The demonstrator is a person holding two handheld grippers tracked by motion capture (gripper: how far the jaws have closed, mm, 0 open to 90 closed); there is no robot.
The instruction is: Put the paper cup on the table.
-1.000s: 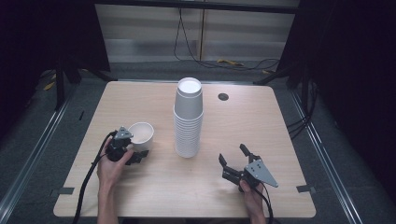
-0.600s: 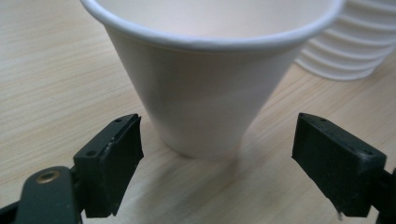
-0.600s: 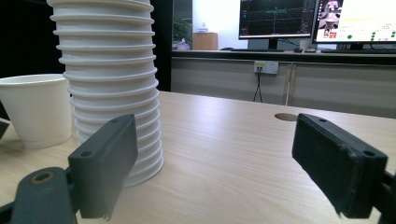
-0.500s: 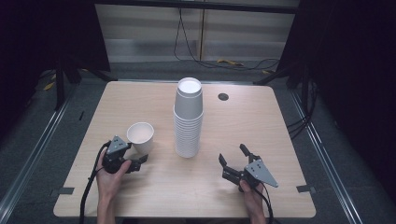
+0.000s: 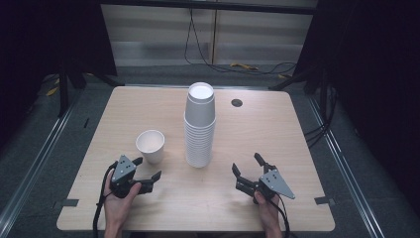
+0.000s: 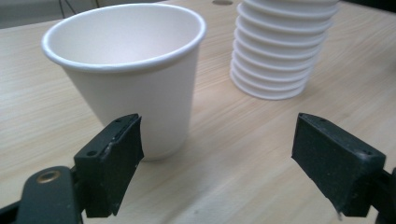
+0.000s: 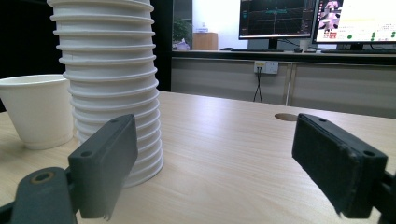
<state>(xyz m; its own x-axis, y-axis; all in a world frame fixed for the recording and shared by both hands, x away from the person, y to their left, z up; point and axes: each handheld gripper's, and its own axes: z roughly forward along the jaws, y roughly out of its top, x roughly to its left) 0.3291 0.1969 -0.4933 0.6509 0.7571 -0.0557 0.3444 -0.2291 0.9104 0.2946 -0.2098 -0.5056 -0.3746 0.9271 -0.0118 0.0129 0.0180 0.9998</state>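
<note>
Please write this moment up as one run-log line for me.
left claw: open, behind single cup, not touching | right claw: open, empty, right of cup stack | cup: upright on table

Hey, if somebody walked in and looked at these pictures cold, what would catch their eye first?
Most likely the tall stack of white paper cups, upside down in the middle of the wooden table. Next, the single white cup standing upright and empty just to the stack's left, apart from it. Then the two hand-held grippers near the front edge, the left gripper just short of the single cup and the right gripper on the other side, both with jaws wide open.
</note>
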